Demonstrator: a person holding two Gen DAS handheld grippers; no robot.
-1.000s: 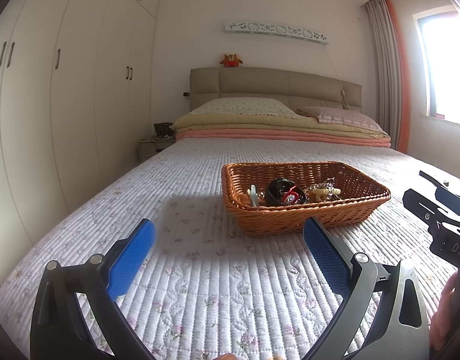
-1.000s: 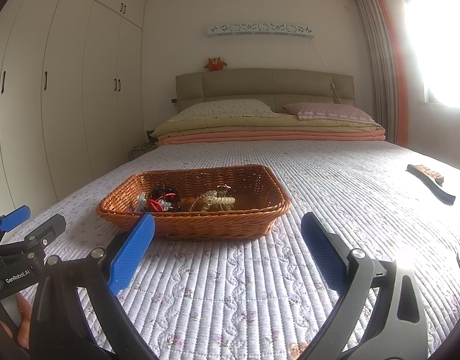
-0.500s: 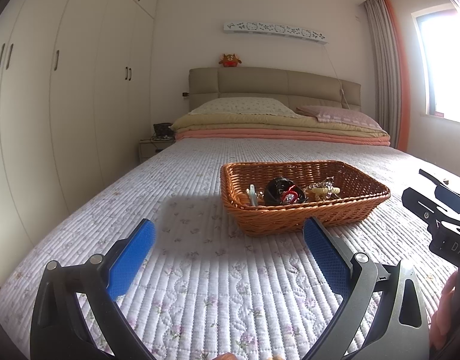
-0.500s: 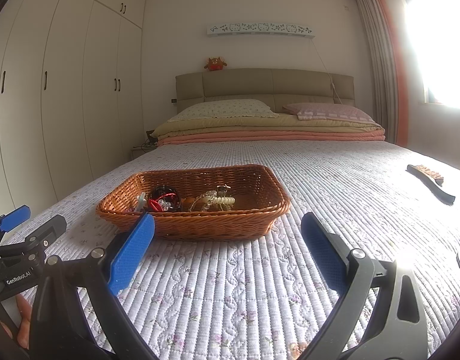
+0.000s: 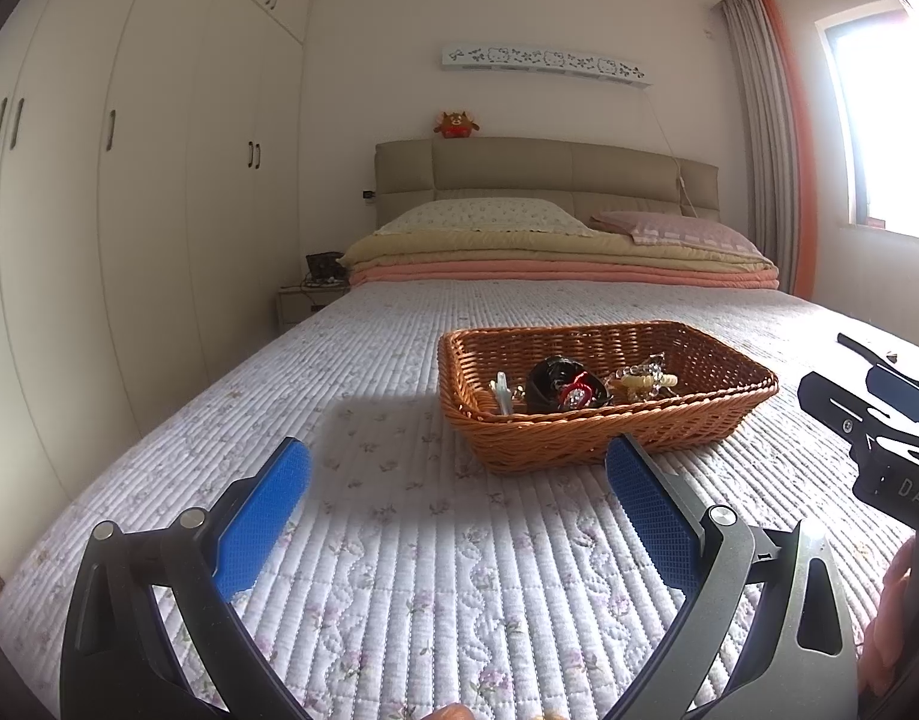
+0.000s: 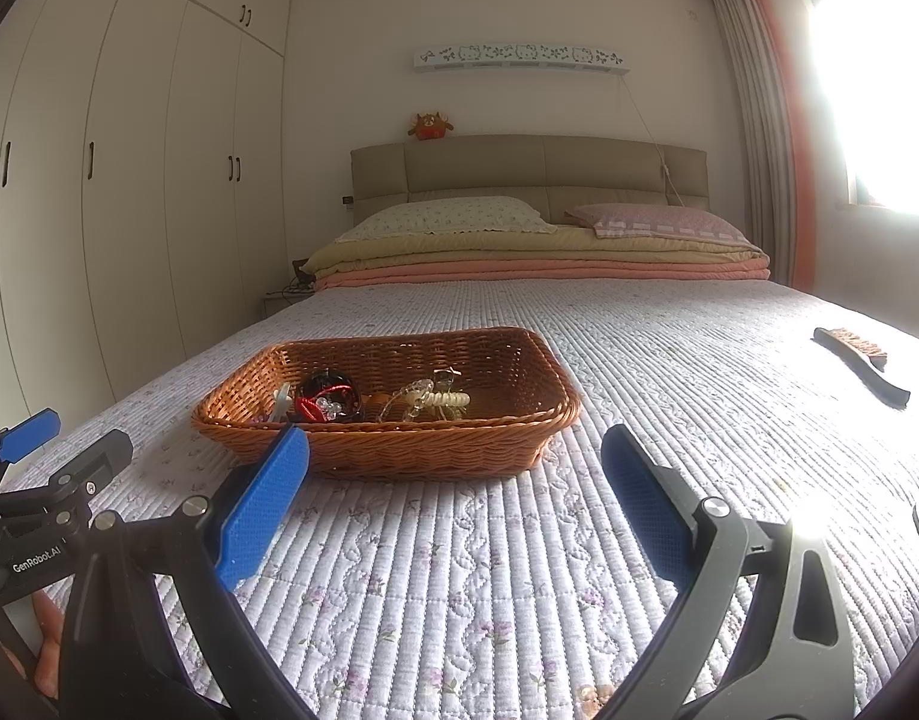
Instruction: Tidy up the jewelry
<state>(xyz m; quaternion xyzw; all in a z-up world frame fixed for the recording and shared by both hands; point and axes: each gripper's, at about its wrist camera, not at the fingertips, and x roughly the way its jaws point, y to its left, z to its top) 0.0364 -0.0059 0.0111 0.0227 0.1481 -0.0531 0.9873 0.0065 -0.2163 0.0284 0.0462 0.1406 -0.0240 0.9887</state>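
A brown wicker basket [image 5: 609,432] [image 6: 393,450] stands on the quilted bed. In it lie a black and red piece [image 5: 558,390] [image 6: 327,399], a pale clip [image 5: 501,393], and a cream and clear beaded piece [image 5: 642,378] [image 6: 429,399]. My left gripper [image 5: 456,468] is open and empty, low over the quilt, short of the basket's near left corner. My right gripper [image 6: 453,468] is open and empty just in front of the basket. Each gripper shows at the edge of the other's view.
The bed [image 6: 459,570] has a white floral quilt, with folded blankets and pillows [image 5: 555,252] at the headboard. A dark brush [image 6: 861,363] lies on the quilt at the right. White wardrobes [image 5: 129,180] line the left wall. A window is at the right.
Both views have barely shifted; the grippers stay open and the basket has not moved.
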